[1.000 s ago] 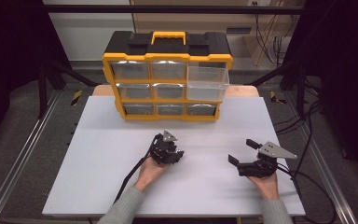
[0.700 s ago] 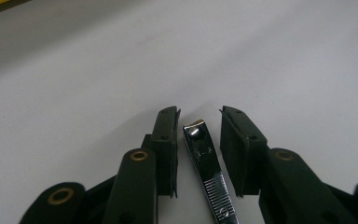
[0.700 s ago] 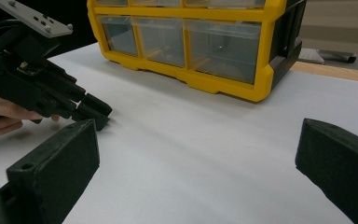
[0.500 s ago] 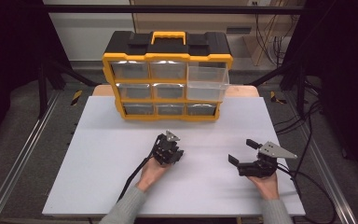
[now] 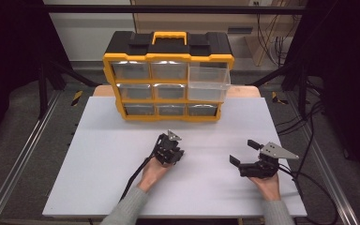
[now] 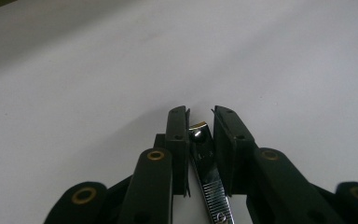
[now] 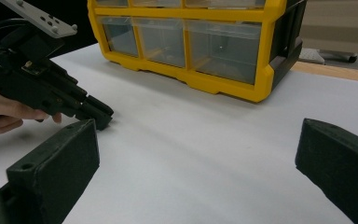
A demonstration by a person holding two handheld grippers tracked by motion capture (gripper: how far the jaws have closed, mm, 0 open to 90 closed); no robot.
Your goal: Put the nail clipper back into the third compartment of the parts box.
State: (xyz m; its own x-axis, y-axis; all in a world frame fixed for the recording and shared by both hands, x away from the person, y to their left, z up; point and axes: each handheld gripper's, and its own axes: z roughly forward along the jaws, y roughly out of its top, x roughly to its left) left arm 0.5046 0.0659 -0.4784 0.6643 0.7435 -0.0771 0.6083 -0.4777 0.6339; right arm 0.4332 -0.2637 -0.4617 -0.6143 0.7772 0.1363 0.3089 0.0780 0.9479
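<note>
Currently, item one: left gripper (image 5: 168, 150), clenched on a metal nail clipper (image 6: 207, 172). Pins it by its sides near the head, with the ribbed lever toward the hand and the tip poking just past the pads, low over the white worktop (image 5: 98, 178) in front of the yellow organizer (image 5: 168, 56). Against the pictures from a second and half a second ago: drifts only slightly forward and to the right, with no visible lift, and keeps the same posture. Item two: right gripper (image 5: 243, 151), released and spread wide, empty, low on the worktop well to the right. Holds the same spot as in both earlier pictures. Item three: top-right drawer (image 5: 208, 79) of the organizer, pulled out, clear-walled and unmoved. Seems empty, though hard to tell for certain. Reading for the work in hand: probably marks a grasp just secured and a carry barely begun. Likely leaves the whole trip up to the open drawer to be done, with a thin, slick clipper prone to twisting between flat pads.
</note>
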